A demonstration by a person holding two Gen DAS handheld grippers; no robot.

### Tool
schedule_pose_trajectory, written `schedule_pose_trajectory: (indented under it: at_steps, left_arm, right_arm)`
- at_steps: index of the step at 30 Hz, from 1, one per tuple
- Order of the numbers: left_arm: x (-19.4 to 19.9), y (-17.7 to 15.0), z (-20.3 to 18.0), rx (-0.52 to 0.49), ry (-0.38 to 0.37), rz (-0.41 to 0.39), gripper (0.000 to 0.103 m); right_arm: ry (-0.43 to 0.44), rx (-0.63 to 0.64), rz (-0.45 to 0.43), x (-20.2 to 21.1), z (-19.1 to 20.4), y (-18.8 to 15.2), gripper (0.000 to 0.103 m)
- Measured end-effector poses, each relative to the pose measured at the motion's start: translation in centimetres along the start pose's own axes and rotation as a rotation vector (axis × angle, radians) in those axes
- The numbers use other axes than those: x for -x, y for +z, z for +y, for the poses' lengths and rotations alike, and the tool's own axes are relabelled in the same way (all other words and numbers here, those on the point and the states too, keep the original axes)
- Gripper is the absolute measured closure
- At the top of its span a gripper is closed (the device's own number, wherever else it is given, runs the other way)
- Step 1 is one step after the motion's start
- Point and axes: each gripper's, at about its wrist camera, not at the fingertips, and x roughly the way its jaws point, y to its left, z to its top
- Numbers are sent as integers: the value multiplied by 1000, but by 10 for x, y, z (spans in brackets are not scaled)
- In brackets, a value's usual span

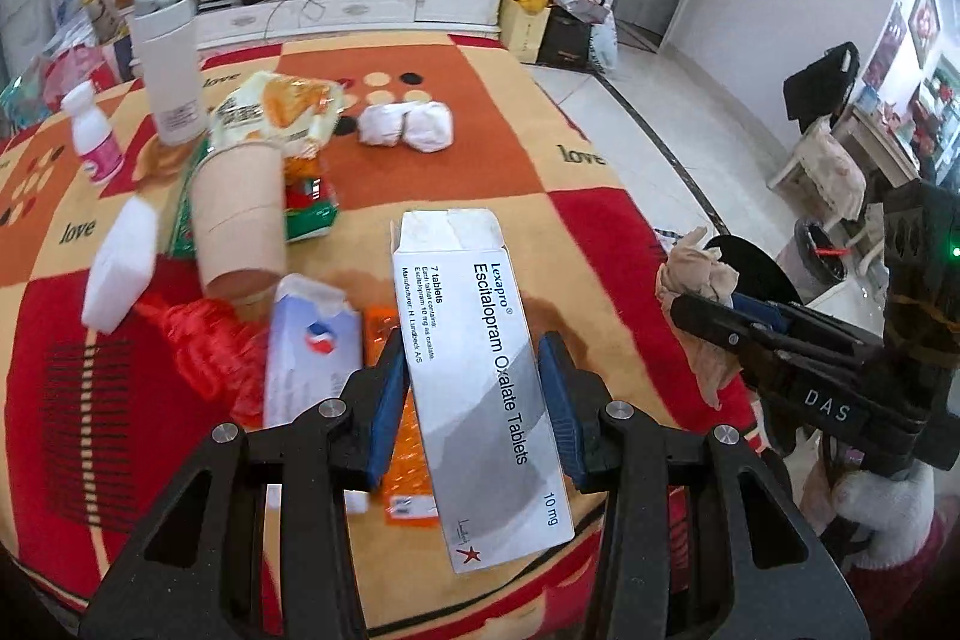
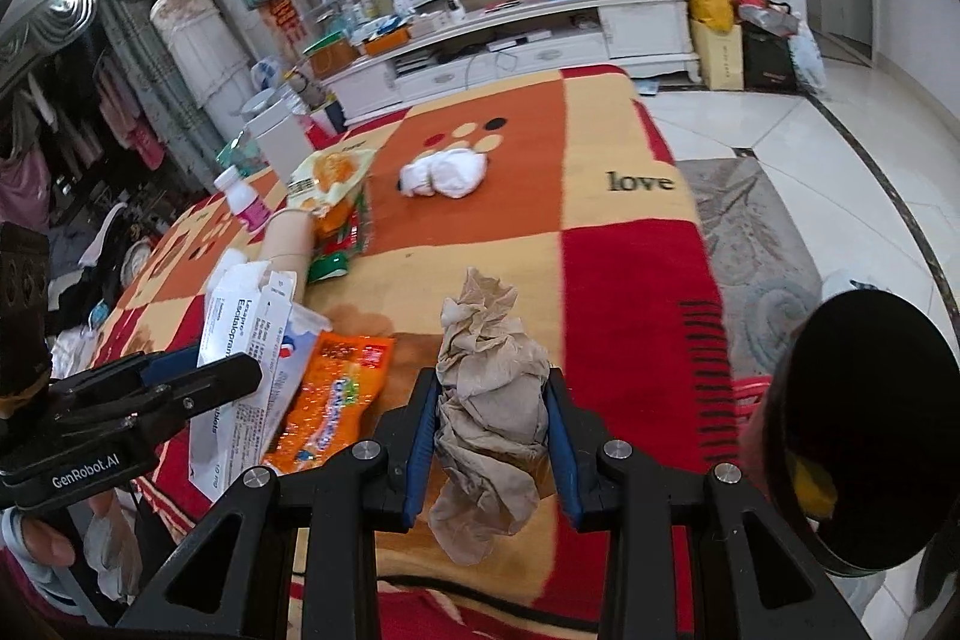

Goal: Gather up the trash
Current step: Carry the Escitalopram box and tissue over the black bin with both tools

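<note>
My left gripper (image 1: pixel 474 388) is shut on a white and grey tablet box (image 1: pixel 480 370), held above the table's patterned cloth (image 1: pixel 480 100). The same box (image 2: pixel 231 340) shows at the left of the right wrist view, in the left gripper (image 2: pixel 180 382). My right gripper (image 2: pixel 489 436) is shut on a crumpled brown paper wad (image 2: pixel 489 388); the left wrist view shows that wad (image 1: pixel 696 280) at the right, in the right gripper (image 1: pixel 720 316). A black bin (image 2: pixel 864 430) stands open at the right, with something yellow inside.
On the cloth lie an orange snack wrapper (image 2: pixel 327 400), a blue and white carton (image 1: pixel 312 346), a brown paper cup (image 1: pixel 240 220) on its side, a white foam block (image 1: pixel 120 268), crumpled snack bags (image 1: pixel 282 112), white tissue balls (image 1: pixel 408 127), a pink-labelled bottle (image 1: pixel 93 136) and a white flask (image 1: pixel 168 58).
</note>
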Motion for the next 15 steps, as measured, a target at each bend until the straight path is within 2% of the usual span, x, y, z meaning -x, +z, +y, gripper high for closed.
schedule_pose_trajectory:
  at_steps: [15]
  left_arm:
    - [-24, 11, -40, -67, -21, 21, 62]
  right_arm:
    - [-54, -74, -20, 21, -46, -7, 71]
